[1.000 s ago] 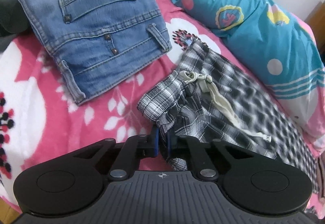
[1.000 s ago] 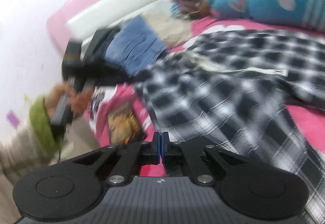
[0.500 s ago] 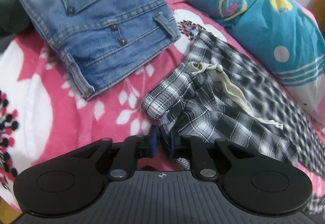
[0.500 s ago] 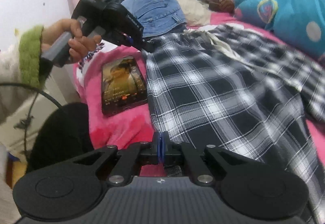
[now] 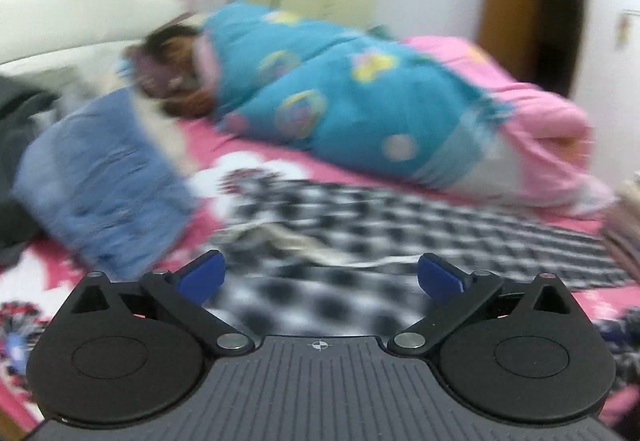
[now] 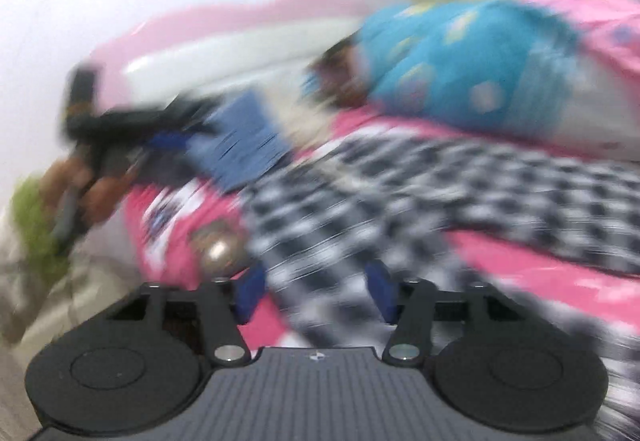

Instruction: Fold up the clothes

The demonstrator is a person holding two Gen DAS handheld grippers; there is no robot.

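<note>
Black-and-white plaid trousers (image 5: 360, 225) lie spread across the pink bed, blurred in both views. My left gripper (image 5: 320, 277) hovers over their near part, its jaws opening wide with no cloth pinched. In the right wrist view the trousers (image 6: 400, 193) run from the middle to the right. My right gripper (image 6: 316, 293) is above their near edge, its jaws opening; cloth shows in the gap below the blue pads (image 6: 250, 293), which do not press on it. Folded blue jeans (image 5: 104, 181) rest at the left, also seen as jeans (image 6: 244, 145) beside the left gripper (image 6: 120, 137).
A person lies under a blue patterned quilt (image 5: 360, 101) along the far side of the bed. Dark clothing (image 5: 16, 121) sits at the far left. A phone (image 6: 220, 249) lies on the bed's near left. A hand (image 6: 92, 181) with a green cuff holds the left tool.
Both grippers were shut on the plaid trousers' near edge and have let go and opened. Both have lifted and drawn back, so the views now take in more of the room.
</note>
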